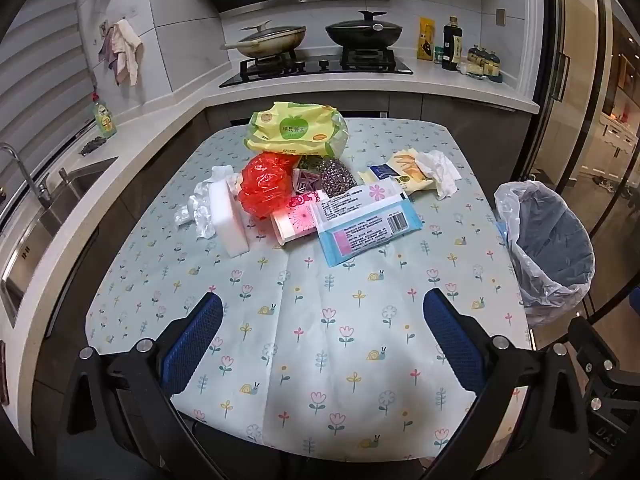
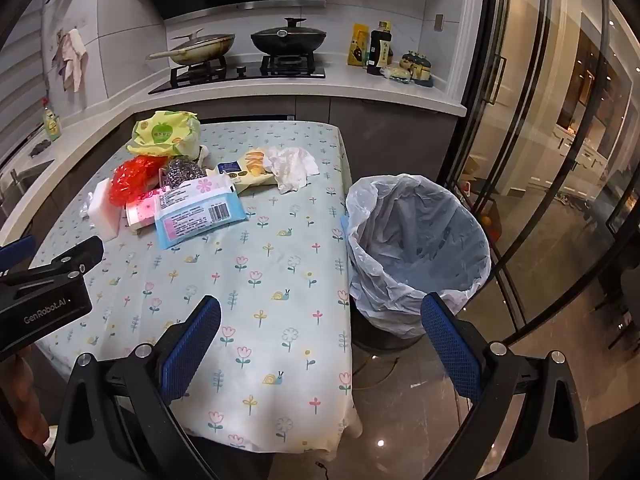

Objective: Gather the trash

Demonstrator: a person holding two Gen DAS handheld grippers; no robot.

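A heap of trash lies at the far side of the flowered table (image 1: 320,320): a yellow-green wipes pack (image 1: 296,128), a red plastic bag (image 1: 264,188), a white sponge block (image 1: 228,216), a blue-and-white wipes packet (image 1: 364,224), a steel scourer (image 1: 338,178), a yellow wrapper (image 1: 404,172) and a crumpled tissue (image 1: 440,172). A bin with a clear liner (image 2: 416,248) stands on the floor off the table's right edge. My left gripper (image 1: 322,340) hovers open over the table's near part, well short of the heap. My right gripper (image 2: 320,344) is open too, above the table's right edge beside the bin. Both are empty.
Behind the table runs a counter with a hob, two lidded pans (image 1: 320,36) and bottles (image 1: 452,44). A sink (image 1: 60,200) lies at the left. Glass doors (image 2: 540,140) stand at the right. The left gripper's body (image 2: 44,292) shows at the right wrist view's left edge.
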